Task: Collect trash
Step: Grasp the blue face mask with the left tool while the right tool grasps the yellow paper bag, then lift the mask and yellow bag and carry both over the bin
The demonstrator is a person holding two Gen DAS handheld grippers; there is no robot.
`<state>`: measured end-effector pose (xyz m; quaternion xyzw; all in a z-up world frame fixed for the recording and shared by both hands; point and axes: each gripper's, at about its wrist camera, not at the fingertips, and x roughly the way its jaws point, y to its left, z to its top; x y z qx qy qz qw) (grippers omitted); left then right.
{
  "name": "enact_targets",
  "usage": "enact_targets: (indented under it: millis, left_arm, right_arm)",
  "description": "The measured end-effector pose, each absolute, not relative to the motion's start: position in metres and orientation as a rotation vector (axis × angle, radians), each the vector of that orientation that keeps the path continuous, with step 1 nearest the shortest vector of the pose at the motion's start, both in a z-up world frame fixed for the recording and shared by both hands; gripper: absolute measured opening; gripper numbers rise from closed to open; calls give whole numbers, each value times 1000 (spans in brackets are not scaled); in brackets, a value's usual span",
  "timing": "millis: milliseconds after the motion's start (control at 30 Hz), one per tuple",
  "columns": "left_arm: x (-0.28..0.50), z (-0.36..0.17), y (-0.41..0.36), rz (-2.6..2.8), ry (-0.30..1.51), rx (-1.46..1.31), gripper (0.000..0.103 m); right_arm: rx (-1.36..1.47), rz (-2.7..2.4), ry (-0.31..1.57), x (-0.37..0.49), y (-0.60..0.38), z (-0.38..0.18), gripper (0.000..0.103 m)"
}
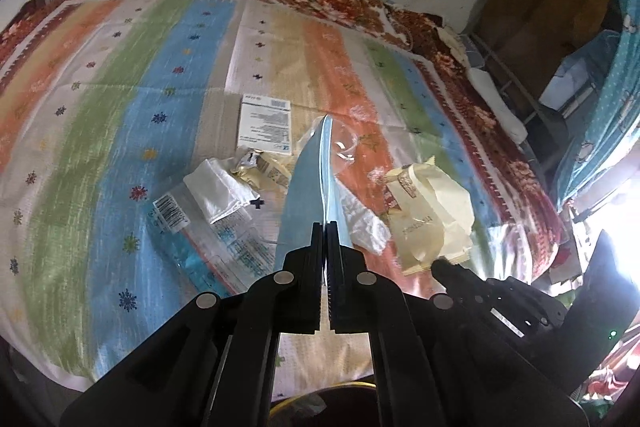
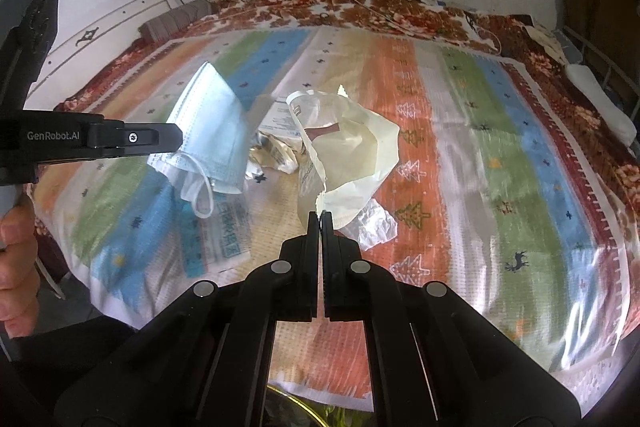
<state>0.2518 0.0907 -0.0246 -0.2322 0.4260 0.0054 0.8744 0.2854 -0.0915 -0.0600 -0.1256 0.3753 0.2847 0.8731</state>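
Observation:
My left gripper [image 1: 325, 225] is shut on a light blue face mask [image 1: 316, 179], seen edge-on and lifted above the bed. In the right wrist view the left gripper [image 2: 176, 139] comes in from the left with the mask [image 2: 212, 123] hanging from it, ear loops dangling. A cream paper bag [image 2: 352, 147] is raised off the cover, with my right gripper [image 2: 320, 217] shut on its torn lower edge. From the left wrist the right gripper [image 1: 440, 263] shows at lower right under the bag [image 1: 432, 203].
On the striped bed cover [image 1: 100, 107] lie a white tissue [image 1: 218, 193], a clear printed plastic bag [image 1: 200, 239], a white leaflet [image 1: 264, 123], a crumpled foil wrapper [image 1: 260, 167] and crumpled clear plastic [image 2: 376, 223]. A shelf [image 1: 540, 39] stands at right. A hand [image 2: 16, 247] grips the left tool.

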Motion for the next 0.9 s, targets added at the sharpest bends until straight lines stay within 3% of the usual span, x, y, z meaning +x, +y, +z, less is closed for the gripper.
enact_targets:
  millis: [900]
  left_arm:
    - [184, 25, 69, -87, 844, -508, 1]
  right_arm:
    - [-170, 695, 722, 210, -128, 9, 1]
